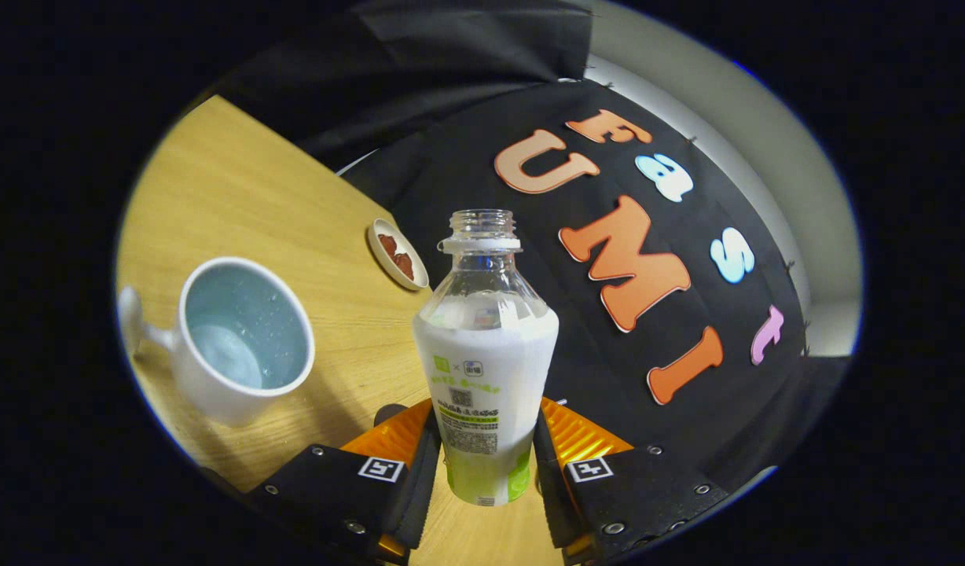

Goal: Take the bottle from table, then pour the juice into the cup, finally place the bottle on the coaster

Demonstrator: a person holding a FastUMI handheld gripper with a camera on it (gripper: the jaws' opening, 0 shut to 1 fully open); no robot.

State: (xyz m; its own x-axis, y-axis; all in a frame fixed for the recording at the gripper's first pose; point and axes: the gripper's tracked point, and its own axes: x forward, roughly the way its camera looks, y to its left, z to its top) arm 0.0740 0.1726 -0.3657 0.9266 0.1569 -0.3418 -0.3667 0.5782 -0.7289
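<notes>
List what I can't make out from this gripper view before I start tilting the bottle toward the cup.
- Bottle base: gripper view, hidden behind the gripper fingers closed on it.
- Cup contents: the pale patch inside could be liquid or glare, cannot tell.
- Coaster: seen at a steep angle; its reddish pattern is too small to read.
- Cup handle: cut off at the view's rim.

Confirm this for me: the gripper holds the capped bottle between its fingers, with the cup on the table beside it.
Not quite: the bottle has no cap; its mouth is open in the gripper view. The rest holds: the gripper is shut on it, and the cup stands on the table beside it.
</notes>
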